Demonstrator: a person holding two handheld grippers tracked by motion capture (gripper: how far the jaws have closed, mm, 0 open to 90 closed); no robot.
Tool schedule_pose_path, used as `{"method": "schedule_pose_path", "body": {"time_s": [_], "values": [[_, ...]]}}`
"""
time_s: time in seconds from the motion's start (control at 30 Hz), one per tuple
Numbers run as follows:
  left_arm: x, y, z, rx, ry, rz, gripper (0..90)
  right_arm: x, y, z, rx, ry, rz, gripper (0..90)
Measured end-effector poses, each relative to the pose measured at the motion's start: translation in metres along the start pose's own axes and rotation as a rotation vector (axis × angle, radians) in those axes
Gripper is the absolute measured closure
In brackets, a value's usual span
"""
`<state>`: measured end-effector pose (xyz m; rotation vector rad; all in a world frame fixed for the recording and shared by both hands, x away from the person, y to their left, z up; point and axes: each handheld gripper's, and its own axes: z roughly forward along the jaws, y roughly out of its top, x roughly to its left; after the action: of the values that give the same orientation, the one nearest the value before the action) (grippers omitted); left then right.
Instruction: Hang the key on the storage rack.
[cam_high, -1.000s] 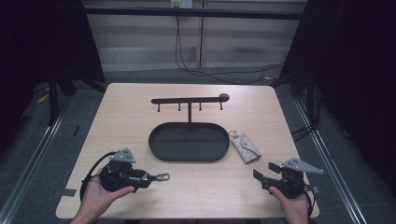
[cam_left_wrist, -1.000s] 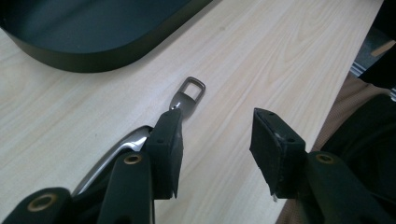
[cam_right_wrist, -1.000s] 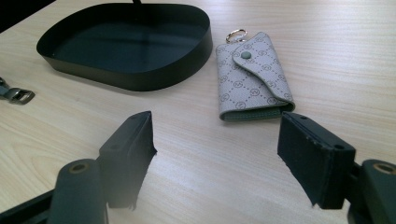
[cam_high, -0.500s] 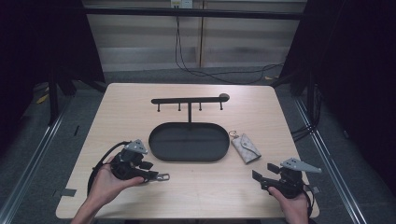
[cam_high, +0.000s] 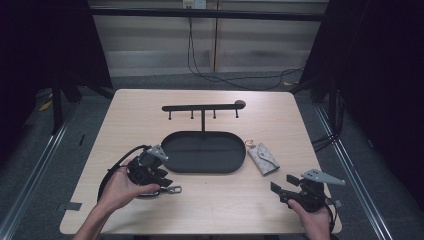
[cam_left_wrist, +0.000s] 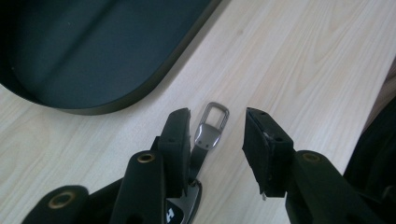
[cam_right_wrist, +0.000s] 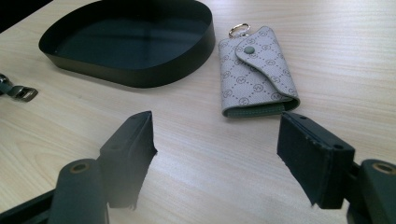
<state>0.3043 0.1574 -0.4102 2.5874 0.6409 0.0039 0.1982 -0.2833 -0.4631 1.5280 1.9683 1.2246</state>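
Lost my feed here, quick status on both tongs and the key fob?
Left tongs closing, key fob between jaws, not clamped. Right tongs open, empty, facing key pouch. Nothing in the way.

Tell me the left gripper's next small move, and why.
Probably close the jaws the rest of the way on the key fob. In the left gripper view the left gripper has just been closing, with the fob's strap lying on the table against one jaw and a gap at the other.

High view looks down & fwd over whole light wooden table (cam_high: 150, 125). Gripper views sit low, close behind own jaws; both share black oval metal tray (cam_left_wrist: 93, 51) (cam_right_wrist: 126, 42).
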Motion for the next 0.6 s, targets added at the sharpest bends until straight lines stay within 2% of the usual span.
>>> {"method": "schedule_pose_path", "body": {"time_s": [0.03, 0.13, 0.17, 0.27, 0.43, 0.47, 0.53, 0.6], "values": [[0.002, 0.002, 0.003, 0.030, -0.001, 0.010, 60.8, 0.000, 0.000, 0.000, 0.000, 0.000, -0.001, 27.2], [0.003, 0.002, 0.007, 0.058, 0.001, 0.012, 61.2, -0.001, 0.000, 0.000, -0.003, 0.008, 0.002, 27.2], [0.004, 0.004, 0.010, 0.093, -0.005, 0.026, 61.4, -0.001, 0.000, 0.000, -0.002, 0.011, 0.009, 27.1], [0.004, 0.005, 0.013, 0.105, -0.010, 0.033, 61.7, -0.001, 0.000, 0.000, -0.005, 0.009, 0.017, 27.1], [0.003, 0.012, 0.023, 0.144, -0.005, 0.093, 63.9, -0.001, 0.000, 0.001, 0.002, 0.009, 0.007, 27.1], [0.004, 0.012, 0.026, 0.162, -0.015, 0.103, 64.6, -0.001, 0.000, 0.001, 0.003, 0.009, 0.006, 27.1], [0.003, 0.012, 0.029, 0.165, -0.010, 0.101, 64.8, -0.001, 0.000, 0.001, 0.002, 0.010, 0.006, 27.1], [0.004, 0.013, 0.035, 0.191, -0.015, 0.112, 64.8, -0.001, 0.000, 0.001, 0.009, 0.011, 0.010, 27.0]]}}
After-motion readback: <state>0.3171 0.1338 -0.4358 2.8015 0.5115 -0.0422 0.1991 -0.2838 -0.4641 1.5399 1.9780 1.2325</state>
